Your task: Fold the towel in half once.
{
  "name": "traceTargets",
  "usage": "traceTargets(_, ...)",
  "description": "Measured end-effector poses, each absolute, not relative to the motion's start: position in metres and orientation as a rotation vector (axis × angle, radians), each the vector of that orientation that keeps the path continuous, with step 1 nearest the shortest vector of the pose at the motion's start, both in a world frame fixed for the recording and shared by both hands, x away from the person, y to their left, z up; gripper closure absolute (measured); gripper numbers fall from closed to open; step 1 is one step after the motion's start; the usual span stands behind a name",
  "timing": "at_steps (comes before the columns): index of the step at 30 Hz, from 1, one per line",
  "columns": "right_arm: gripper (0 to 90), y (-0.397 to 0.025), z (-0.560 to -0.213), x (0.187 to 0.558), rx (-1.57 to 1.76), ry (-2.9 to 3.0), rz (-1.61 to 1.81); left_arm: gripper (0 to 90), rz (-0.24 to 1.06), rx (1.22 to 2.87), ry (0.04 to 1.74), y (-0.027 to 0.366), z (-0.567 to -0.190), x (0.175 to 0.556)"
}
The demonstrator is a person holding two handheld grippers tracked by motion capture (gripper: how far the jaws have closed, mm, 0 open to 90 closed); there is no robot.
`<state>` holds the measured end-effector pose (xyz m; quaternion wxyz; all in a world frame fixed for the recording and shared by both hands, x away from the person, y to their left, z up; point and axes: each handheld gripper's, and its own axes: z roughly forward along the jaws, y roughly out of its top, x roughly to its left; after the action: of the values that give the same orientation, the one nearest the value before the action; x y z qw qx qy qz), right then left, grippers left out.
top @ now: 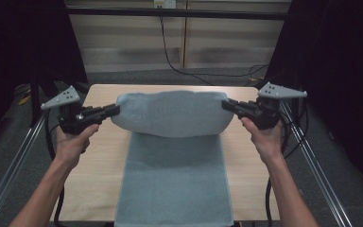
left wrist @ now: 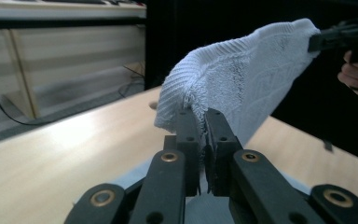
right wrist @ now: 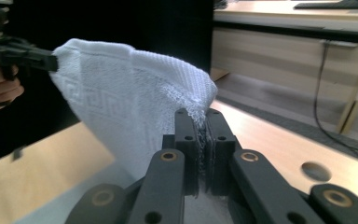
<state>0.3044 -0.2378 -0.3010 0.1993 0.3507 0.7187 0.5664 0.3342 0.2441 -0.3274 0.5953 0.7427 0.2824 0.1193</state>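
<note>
The left tool (top: 115,110) is clamped on one far corner of the white terry-cloth towel (top: 172,156); the right tool (top: 226,105) pinches the other; that end hangs lifted, the rest lying on the pale wooden bench (top: 99,161).

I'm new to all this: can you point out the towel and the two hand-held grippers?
towel (top: 172,113), high view, middle of the lifted fold.
left hand-held gripper (top: 115,109), high view, jaw tips at the towel's corner.
right hand-held gripper (top: 226,105), high view, jaw tips at the towel's corner.

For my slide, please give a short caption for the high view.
Two hand-held grippers, left gripper and right gripper, lift the far end of a white towel above the wooden table.
</note>
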Motion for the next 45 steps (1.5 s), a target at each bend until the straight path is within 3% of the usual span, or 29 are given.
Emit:
traceTargets(17, 84.9, -0.244, -0.439, 0.223, 1.136, 2.284, 1.473, 85.7, 0.054, 1.874, 0.725, 0.250, -0.454, 0.266)
traceTargets(25, 82.4, -0.239, -0.457, 0.187, 1.124, 2.386, 1.385, 84.6, 0.012, 1.906, 0.711, 0.256, -0.472, 0.234)
traceTargets(30, 74.3, -0.245, -0.462, 0.163, 1.125, 2.414, 1.384, 77.9, 0.000, 1.961, 0.678, 0.257, -0.476, 0.211)
traceTargets(32, 69.1, -0.247, -0.465, 0.156, 1.128, 2.444, 1.382, 71.4, -0.016, 1.938, 0.660, 0.258, -0.475, 0.206)
traceTargets(37, 61.9, -0.254, -0.457, 0.155, 1.132, 2.389, 1.451, 56.2, -0.031, 1.880, 0.693, 0.264, -0.469, 0.216)
traceTargets(45, 56.2, -0.238, -0.459, 0.204, 1.104, 2.437, 1.399, 53.7, 0.015, 1.948, 0.792, 0.248, -0.478, 0.278)
